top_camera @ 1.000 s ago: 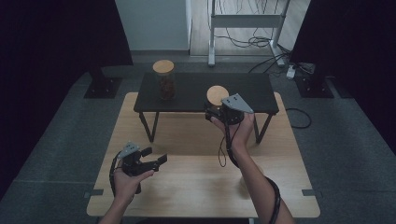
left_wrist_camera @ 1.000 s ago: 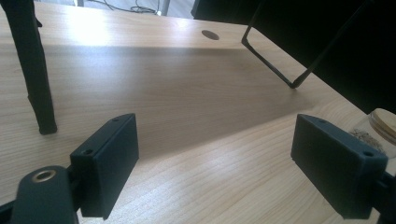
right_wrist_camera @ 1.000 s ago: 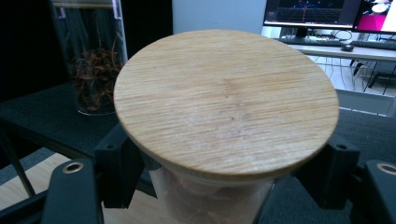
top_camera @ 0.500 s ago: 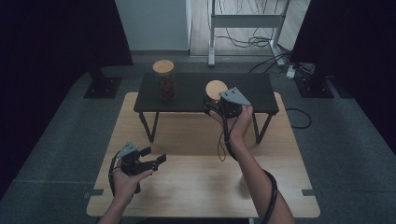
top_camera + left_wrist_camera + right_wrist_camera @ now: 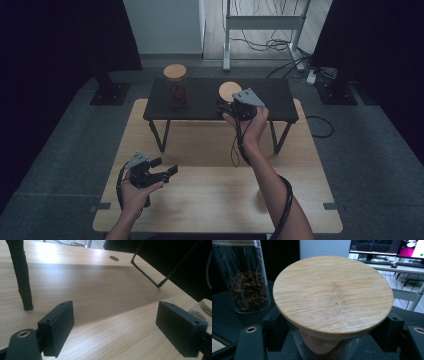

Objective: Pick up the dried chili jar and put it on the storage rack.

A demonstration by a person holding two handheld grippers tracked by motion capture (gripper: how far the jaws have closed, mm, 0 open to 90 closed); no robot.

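A glass jar with a round wooden lid (image 5: 230, 90) is over the low black table (image 5: 200, 107), to the right of its middle. My right gripper (image 5: 227, 106) is shut on the jar's glass body from the near side. In the right gripper view the lid (image 5: 333, 293) spreads wide above my right gripper (image 5: 332, 340), with one black jaw on each side of the glass. Whether the jar rests on the table I cannot tell. My left gripper (image 5: 165, 166) is open over the wooden table's front left and points right. Nothing lies between its jaws (image 5: 115, 327).
A second lidded jar (image 5: 176, 85) with dark dried pieces (image 5: 247, 287) stands on the black table's left part. The black table's thin legs (image 5: 21, 277) stand on the wooden table (image 5: 210, 200). In the left gripper view another lidded jar (image 5: 202, 308) sits at the right edge.
My right hand has carried the lidded jar a little farther back over the black table. The left hand and its open gripper have stayed where they were.
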